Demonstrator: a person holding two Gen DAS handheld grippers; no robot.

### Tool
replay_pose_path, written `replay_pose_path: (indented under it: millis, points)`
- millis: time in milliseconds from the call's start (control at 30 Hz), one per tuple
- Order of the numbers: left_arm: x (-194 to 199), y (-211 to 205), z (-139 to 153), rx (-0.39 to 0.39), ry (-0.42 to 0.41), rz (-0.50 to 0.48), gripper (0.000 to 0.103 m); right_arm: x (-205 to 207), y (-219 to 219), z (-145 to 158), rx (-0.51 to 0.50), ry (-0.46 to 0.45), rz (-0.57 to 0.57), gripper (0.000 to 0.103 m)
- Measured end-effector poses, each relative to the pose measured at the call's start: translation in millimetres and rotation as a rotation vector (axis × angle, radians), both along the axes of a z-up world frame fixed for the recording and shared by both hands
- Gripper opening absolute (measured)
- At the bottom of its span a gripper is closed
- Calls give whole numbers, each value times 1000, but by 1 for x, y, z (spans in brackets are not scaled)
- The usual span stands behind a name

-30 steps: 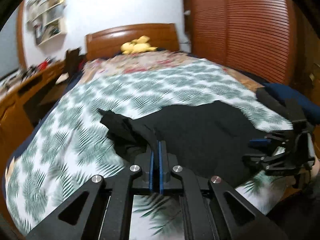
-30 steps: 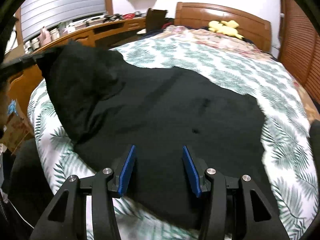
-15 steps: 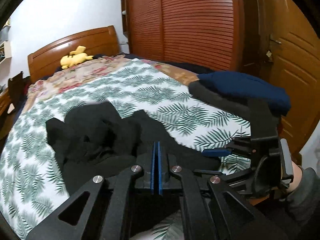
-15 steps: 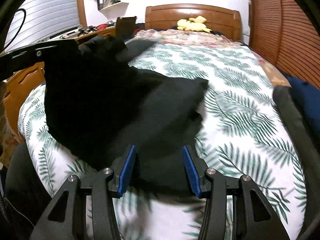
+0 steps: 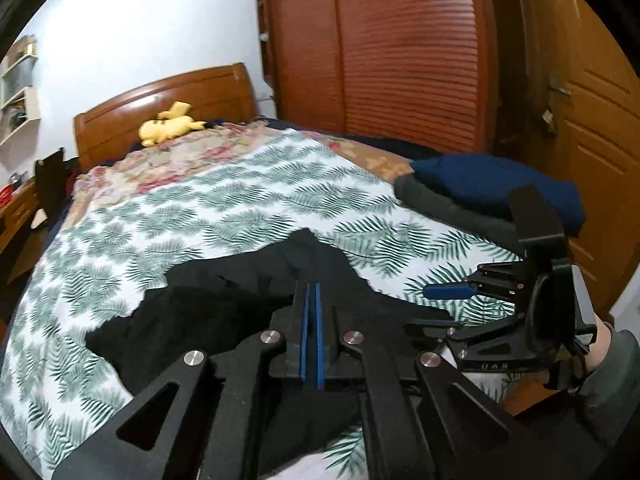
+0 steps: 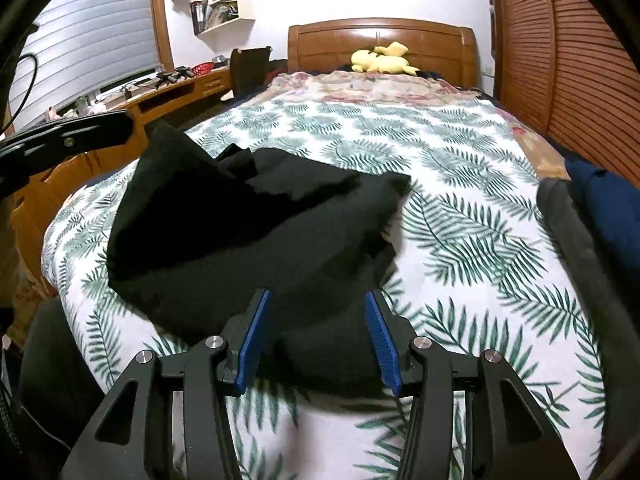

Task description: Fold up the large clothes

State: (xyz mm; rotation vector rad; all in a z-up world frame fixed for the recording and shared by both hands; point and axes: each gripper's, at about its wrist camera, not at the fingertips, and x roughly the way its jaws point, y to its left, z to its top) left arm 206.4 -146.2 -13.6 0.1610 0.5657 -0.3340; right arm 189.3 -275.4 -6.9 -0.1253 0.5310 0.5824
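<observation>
A large black garment [image 6: 256, 232] lies bunched and folded over on the fern-print bed cover; it also shows in the left wrist view [image 5: 224, 312]. My left gripper [image 5: 311, 300] is shut on an edge of the black garment and holds it low over the bed. My right gripper [image 6: 316, 320] is open, its blue pads either side of the garment's near edge, gripping nothing. The right gripper also shows in the left wrist view [image 5: 452, 294], to the right of the left one. The left gripper's body shows at the left edge of the right wrist view [image 6: 68, 140].
A dark grey and a navy folded garment [image 5: 492, 196] are stacked at the bed's right edge, also in the right wrist view [image 6: 592, 208]. A yellow plush toy [image 6: 380, 60] lies by the wooden headboard. A wooden desk [image 6: 132, 112] runs along the left; slatted wardrobe doors [image 5: 400, 60] stand on the right.
The left gripper has carried its black cloth edge across to the right, folding the spread garment over on itself into a narrower heap. The right gripper stays open over the near edge.
</observation>
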Motion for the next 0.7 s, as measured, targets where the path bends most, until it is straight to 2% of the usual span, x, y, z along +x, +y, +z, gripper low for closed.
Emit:
replay_pose_path:
  millis: [167, 233, 300, 367, 400, 600, 667, 700]
  points:
    - [-18, 44, 5, -18, -24, 69, 3, 7, 19, 5, -3, -12, 17, 50]
    - [-25, 62, 6, -32, -29, 100, 19, 10, 28, 7, -3, -17, 28, 50]
    - [-30, 81, 5, -51, -39, 125, 53, 11, 36, 12, 0, -27, 38, 50]
    - [-37, 100, 1, -63, -48, 155, 69, 13, 46, 19, 13, -37, 52, 50]
    - [-39, 107, -1, -65, -51, 167, 71, 15, 50, 23, 22, -43, 58, 50]
    - [-45, 150, -25, -73, -6, 242, 72, 21, 82, 42, 54, -91, 110, 51]
    - [-48, 162, -32, -74, 9, 259, 72, 24, 96, 45, 55, -116, 134, 59]
    - [-49, 167, -35, -74, 15, 269, 72, 25, 103, 46, 55, -129, 151, 60]
